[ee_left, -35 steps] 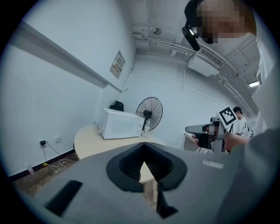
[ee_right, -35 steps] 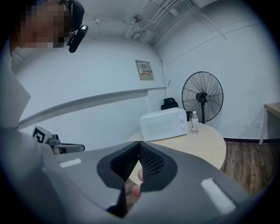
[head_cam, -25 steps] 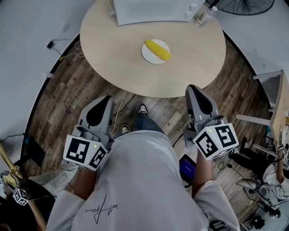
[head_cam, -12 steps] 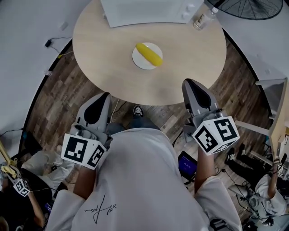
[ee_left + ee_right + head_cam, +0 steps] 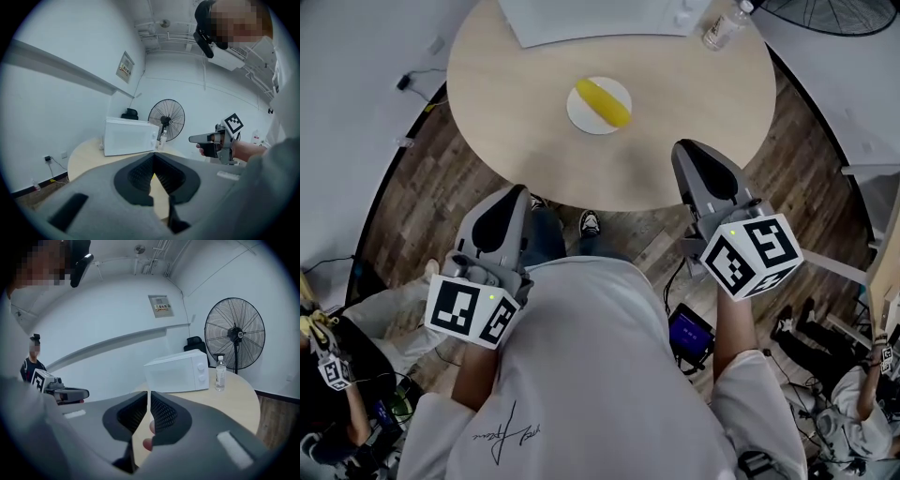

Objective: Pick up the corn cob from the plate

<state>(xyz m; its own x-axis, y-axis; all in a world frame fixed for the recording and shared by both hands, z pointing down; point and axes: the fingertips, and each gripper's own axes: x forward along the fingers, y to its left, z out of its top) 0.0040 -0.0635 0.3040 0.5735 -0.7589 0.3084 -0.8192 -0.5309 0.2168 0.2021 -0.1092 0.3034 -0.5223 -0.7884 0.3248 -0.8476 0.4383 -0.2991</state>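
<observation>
Though several surfaces carry marks, little of it reads as words. On the left gripper [image 5: 514, 192] the cube [image 5: 473, 314] bears black-and-white square markers and no lettering. Its fingers meet at the tip with nothing between them, and they point at the near left edge of the table [image 5: 675, 103] from just short of it. A small framed sign [image 5: 125, 67] hangs on the wall in the left gripper view, its print too small to read. Dark handwriting [image 5: 508, 433] runs across the back of the person's white shirt [image 5: 600, 375]; it looks like a signature and I cannot make it out.

On the table, the white plate [image 5: 579, 114] sits about in the middle and holds one thing, the yellow corn cob [image 5: 602, 101], which lies slantwise across it, well apart from both grippers. At the far edge stands a white microwave [image 5: 591, 19] with its door shut and two knobs on the right of its front. Just beside it on the right, at the far right edge, a clear bottle [image 5: 719, 30] stands upright with a white cap and a pale label I cannot read.

The right gripper [image 5: 684, 148] reaches over the near right edge of the table. Its fingers have just been opening and stand a narrow slit apart, with nothing between them. Its cube [image 5: 750, 255] shows the same kind of square markers. Beyond the table, at the far right, stands a black fan [image 5: 834, 14].
</observation>
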